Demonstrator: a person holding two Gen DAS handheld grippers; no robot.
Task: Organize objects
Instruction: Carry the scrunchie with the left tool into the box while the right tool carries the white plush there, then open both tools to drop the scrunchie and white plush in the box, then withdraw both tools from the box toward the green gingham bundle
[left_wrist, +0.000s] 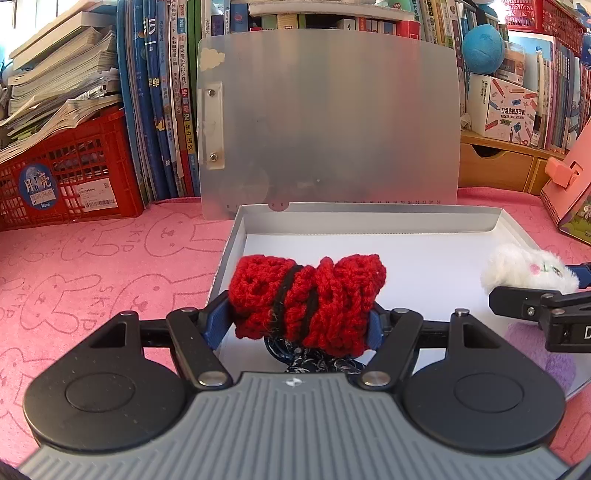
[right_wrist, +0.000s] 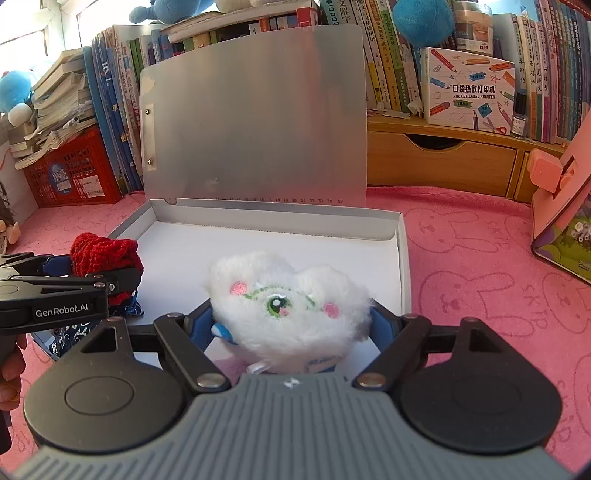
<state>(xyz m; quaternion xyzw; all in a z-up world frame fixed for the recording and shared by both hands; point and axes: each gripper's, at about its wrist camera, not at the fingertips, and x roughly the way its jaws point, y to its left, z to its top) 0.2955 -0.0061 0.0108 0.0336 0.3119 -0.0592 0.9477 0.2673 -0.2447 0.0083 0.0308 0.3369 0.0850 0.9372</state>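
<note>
My left gripper (left_wrist: 301, 314) is shut on a red crocheted piece (left_wrist: 306, 295) with black stripes, held over the left front part of an open white box (left_wrist: 236, 236). A dark blue patterned cloth (left_wrist: 317, 363) hangs under it. My right gripper (right_wrist: 291, 317) is shut on a white fluffy plush (right_wrist: 288, 302) with a green embroidered eye and pink cheeks, held over the box's (right_wrist: 400, 254) front middle. The plush also shows at the right of the left wrist view (left_wrist: 528, 271). The red piece shows at the left of the right wrist view (right_wrist: 105, 254).
A frosted plastic clipboard (left_wrist: 328, 118) leans upright behind the box. A red crate (left_wrist: 70, 177) with books stands at the left, book rows at the back, a wooden drawer shelf (right_wrist: 439, 158) at the right rear, a pink case (right_wrist: 561, 206) at the right. Pink rabbit-print cloth (left_wrist: 92, 266) covers the table.
</note>
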